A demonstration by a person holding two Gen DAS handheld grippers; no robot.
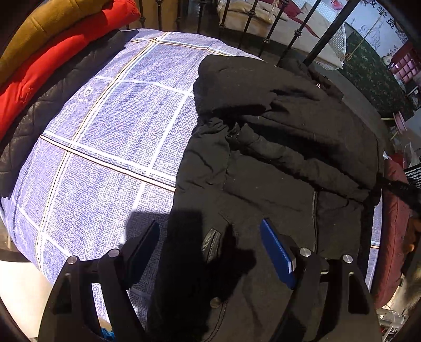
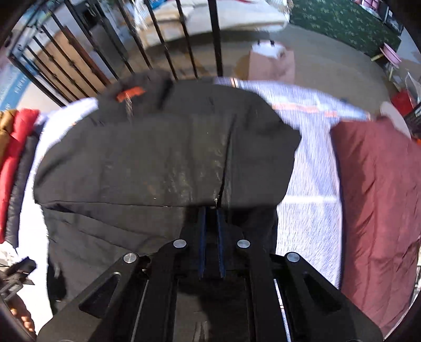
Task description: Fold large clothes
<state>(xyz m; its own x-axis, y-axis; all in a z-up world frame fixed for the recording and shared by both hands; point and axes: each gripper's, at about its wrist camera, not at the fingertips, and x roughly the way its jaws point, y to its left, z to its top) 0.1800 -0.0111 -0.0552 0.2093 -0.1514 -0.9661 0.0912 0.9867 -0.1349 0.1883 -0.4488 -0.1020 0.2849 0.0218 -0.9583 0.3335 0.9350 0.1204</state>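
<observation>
A bed (image 1: 100, 147) covered in a blue-and-white checked sheet fills most of both views, and everything else is placed against it; across its right half, seen from the left wrist, lies the black coat (image 1: 276, 147), a large padded garment with one panel folded over its upper body and a zipped pocket showing near its lower edge; in the right wrist view the same black coat (image 2: 163, 157) spreads over the middle of the bed, a flap of it lifted and stretched taut toward the camera, an orange tab near its collar; along the bed's far left edge sits a stack of folded garments, a mustard one (image 1: 44, 23) on top, a red one (image 1: 52, 65) beneath it and a dark quilted one (image 1: 42, 115) lowest, touching the sheet; on the bed's right side lies a maroon cushion (image 2: 379, 210), just beside the coat but apart from it; beyond the bed's head stands a black iron rail (image 1: 263, 31) of upright bars; the left gripper (image 1: 210, 252) hangs over the coat's lower part with its jaws well apart and nothing between them, one blue pad visible; the right gripper (image 2: 210, 213) has its jaws pressed together, pinching the edge of the coat's lifted flap; this view is blurred.
</observation>
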